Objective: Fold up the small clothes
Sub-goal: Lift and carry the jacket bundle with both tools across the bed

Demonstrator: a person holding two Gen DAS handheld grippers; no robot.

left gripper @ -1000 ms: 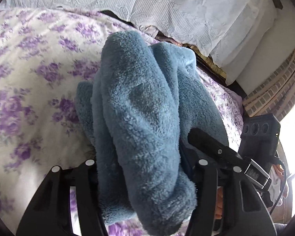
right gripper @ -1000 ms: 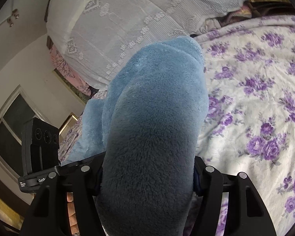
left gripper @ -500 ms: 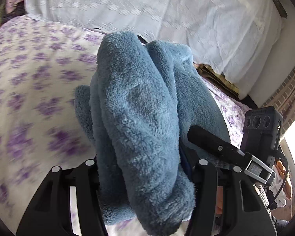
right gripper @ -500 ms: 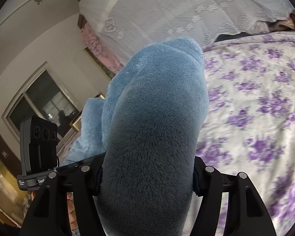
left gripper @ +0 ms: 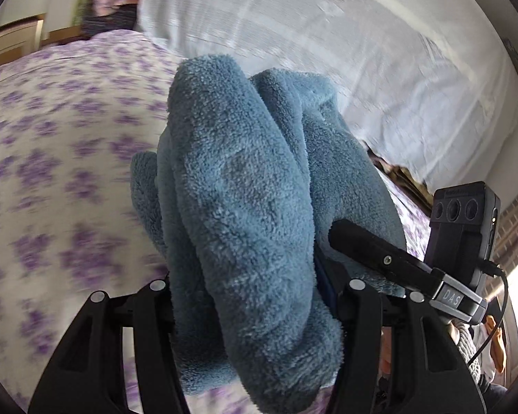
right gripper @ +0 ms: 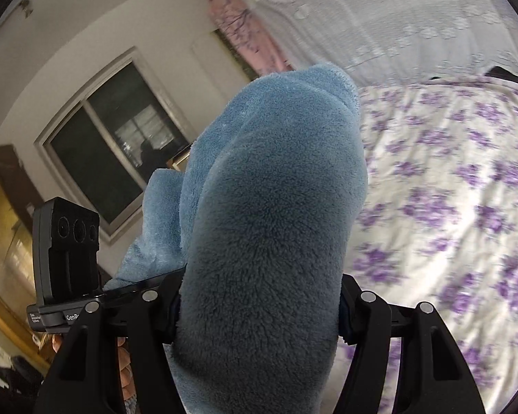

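A fluffy blue fleece garment [left gripper: 245,207] is bunched in thick folds and held above the bed. My left gripper [left gripper: 255,296] is shut on its near end; the cloth fills the space between the fingers. In the right wrist view the same blue garment [right gripper: 272,214] rises up the middle of the frame. My right gripper [right gripper: 259,307] is shut on it too. The fingertips of both grippers are hidden in the fleece. The other gripper's black body shows at the right of the left wrist view [left gripper: 462,227] and at the left of the right wrist view [right gripper: 65,252].
A bedspread with purple flowers [left gripper: 58,158] lies under the garment and also shows in the right wrist view [right gripper: 459,207]. White lace-covered pillows [left gripper: 362,51] stand at the head of the bed. A dark window [right gripper: 114,145] and a cream wall are at the left.
Both grippers have swung with the garment held in them; the views have turned toward the wall and window, and the bedspread is blurred. The grip on the cloth is unchanged.
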